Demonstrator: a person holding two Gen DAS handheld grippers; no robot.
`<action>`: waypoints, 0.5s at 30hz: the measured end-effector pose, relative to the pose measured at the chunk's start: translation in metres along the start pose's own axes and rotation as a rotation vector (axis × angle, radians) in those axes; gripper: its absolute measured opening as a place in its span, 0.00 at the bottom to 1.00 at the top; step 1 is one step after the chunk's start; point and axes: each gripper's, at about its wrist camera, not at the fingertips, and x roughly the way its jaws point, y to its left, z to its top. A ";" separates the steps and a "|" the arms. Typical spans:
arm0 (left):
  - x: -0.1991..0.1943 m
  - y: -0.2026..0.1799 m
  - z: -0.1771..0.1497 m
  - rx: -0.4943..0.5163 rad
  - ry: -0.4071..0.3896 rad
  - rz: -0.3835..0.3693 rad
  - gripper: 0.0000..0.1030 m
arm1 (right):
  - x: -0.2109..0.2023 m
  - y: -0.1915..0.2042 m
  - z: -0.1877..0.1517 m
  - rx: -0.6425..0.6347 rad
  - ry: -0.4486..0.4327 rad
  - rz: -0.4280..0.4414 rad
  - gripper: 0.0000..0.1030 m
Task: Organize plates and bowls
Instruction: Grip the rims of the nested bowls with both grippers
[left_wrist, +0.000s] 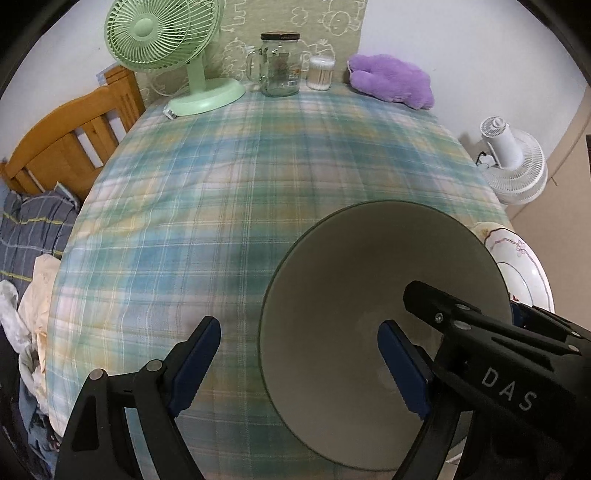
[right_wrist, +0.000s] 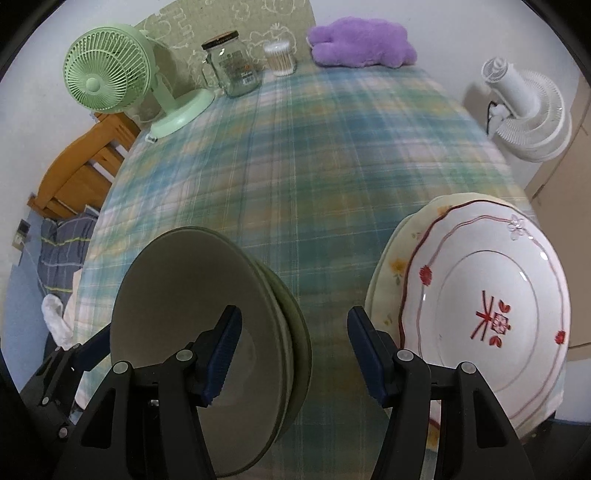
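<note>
A stack of grey-green bowls (right_wrist: 192, 295) sits on the plaid tablecloth (right_wrist: 295, 177) at the front left. In the left wrist view the top bowl (left_wrist: 369, 258) fills the lower right. My left gripper (left_wrist: 299, 326) is open and straddles that bowl's near rim, one pad inside and one outside, neither pressing. A white plate with red flowers (right_wrist: 487, 306) lies on a cream plate (right_wrist: 391, 266) at the front right. Between the two stacks my right gripper (right_wrist: 294, 314) is open, with only cloth between its fingers. One of its fingers (left_wrist: 443, 314) reaches over the bowl.
Along the table's far edge stand a green desk fan (left_wrist: 162, 37), a glass jar (left_wrist: 279, 64), a tub of cotton swabs (left_wrist: 320, 74) and a purple plush toy (left_wrist: 391, 79). A white fan (left_wrist: 513, 162) stands off the right side. A wooden bed frame (left_wrist: 70, 136) and bedding lie to the left.
</note>
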 end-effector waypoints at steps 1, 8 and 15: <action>0.001 -0.001 0.000 -0.004 0.005 0.004 0.86 | 0.002 -0.001 0.001 -0.001 0.010 0.008 0.60; 0.007 -0.009 0.003 -0.019 0.031 0.034 0.86 | 0.016 -0.003 0.008 -0.034 0.083 0.092 0.47; 0.012 -0.007 0.000 -0.047 0.047 0.045 0.85 | 0.019 0.006 0.008 -0.101 0.100 0.131 0.38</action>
